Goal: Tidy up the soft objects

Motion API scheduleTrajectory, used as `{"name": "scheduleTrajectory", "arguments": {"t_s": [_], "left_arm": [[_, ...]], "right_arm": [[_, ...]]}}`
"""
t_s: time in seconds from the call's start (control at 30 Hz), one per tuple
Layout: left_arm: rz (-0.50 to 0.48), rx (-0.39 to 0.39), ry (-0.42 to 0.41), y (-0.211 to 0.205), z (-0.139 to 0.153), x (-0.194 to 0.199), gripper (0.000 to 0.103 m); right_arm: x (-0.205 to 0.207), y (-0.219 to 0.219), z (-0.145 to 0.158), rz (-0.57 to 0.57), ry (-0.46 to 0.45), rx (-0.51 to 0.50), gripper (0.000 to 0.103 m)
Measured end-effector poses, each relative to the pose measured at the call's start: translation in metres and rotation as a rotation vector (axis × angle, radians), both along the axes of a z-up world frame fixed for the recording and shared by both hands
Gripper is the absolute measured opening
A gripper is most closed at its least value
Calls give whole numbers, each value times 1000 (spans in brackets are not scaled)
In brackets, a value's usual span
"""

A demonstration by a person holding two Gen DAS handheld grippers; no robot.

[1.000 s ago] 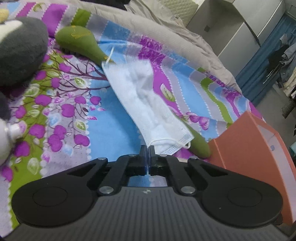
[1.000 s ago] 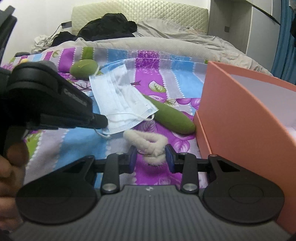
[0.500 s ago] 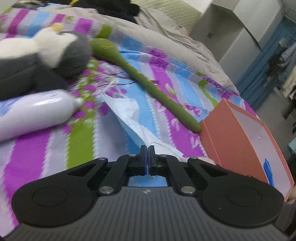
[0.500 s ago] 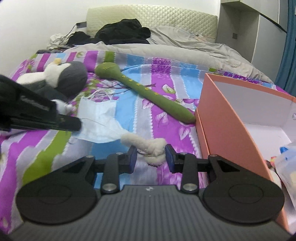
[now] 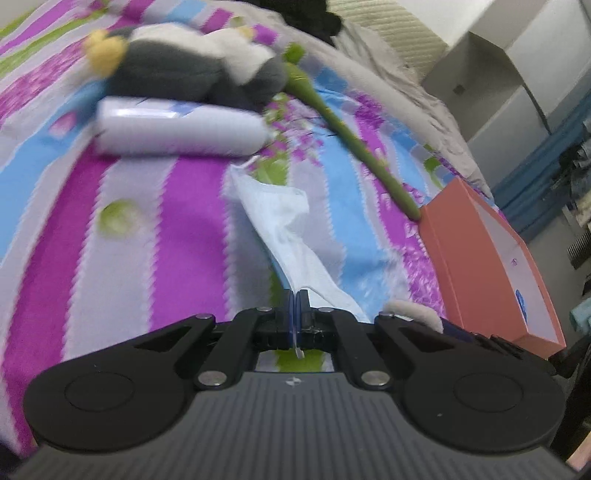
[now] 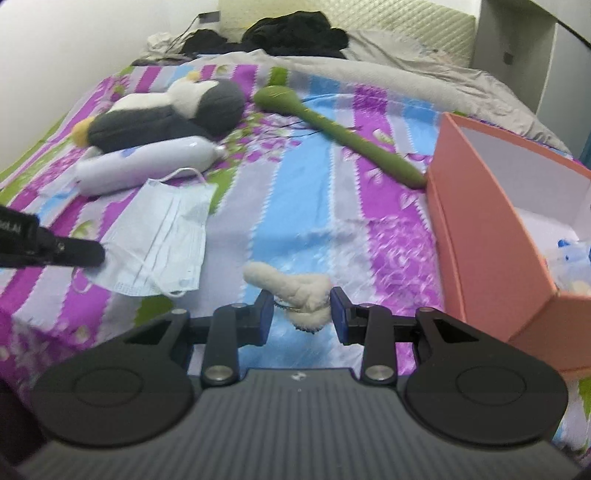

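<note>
My left gripper (image 5: 296, 301) is shut on the near edge of a pale blue face mask (image 5: 284, 218) and holds it up over the bedspread; it also shows in the right wrist view (image 6: 162, 240), where the left gripper (image 6: 98, 253) comes in from the left. My right gripper (image 6: 301, 308) is shut on a fluffy cream fabric piece (image 6: 295, 290), which peeks in at the left wrist view (image 5: 410, 312). An orange box (image 6: 484, 218) stands open at the right, also seen in the left wrist view (image 5: 476, 258).
On the striped purple bedspread (image 6: 314, 206) lie a grey and white plush penguin (image 6: 166, 110), a white tube-shaped soft toy (image 6: 144, 166) and a long green plush stem (image 6: 332, 129). A grey duvet (image 6: 388, 74) and dark clothes (image 6: 295, 33) lie further back.
Both grippers have pulled back and up from the bed. The mask has come away with the left gripper, off the green stem. The fluffy piece stays in the right gripper.
</note>
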State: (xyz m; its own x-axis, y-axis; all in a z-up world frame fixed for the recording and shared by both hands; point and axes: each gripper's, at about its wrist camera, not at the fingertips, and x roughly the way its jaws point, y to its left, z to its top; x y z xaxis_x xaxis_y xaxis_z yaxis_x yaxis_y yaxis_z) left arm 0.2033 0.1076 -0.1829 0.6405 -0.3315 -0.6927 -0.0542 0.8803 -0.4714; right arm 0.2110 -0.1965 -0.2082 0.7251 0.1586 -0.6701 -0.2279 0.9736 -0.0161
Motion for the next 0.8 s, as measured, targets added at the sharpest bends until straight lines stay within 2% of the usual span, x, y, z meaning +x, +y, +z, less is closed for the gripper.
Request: {"name": "scheduleTrajectory", "arguments": {"t_s": [0.17, 0.27, 0.33, 0.37, 0.4, 0.47, 0.53, 0.6, 0.7, 0.8], "left_arm": [[45, 6, 12, 24, -4, -27, 2], [68, 17, 15, 34, -6, -31, 2], [86, 25, 17, 37, -6, -30, 7], [87, 20, 21, 39, -7, -30, 20], [87, 15, 21, 39, -7, -27, 45], [88, 21, 9, 38, -6, -26, 67], [71, 41, -19, 34, -5, -25, 67], [54, 47, -21, 30, -7, -22, 68], [20, 68, -29, 21, -9, -17, 75], [-8, 104, -29, 10, -14, -10, 75]], "right_arm": [[-10, 13, -2, 34, 57, 36, 37], [-11, 21, -7, 59, 91, 45, 38], [-12, 23, -9, 65, 105, 55, 38], [-13, 23, -10, 68, 114, 65, 38], [-13, 23, -10, 70, 122, 74, 38], [-13, 24, -10, 75, 141, 88, 43], [-13, 23, -10, 74, 149, 99, 58], [-14, 23, -11, 74, 149, 109, 64], [-13, 25, -15, 76, 157, 110, 65], [-12, 29, -20, 90, 147, 112, 64]]}}
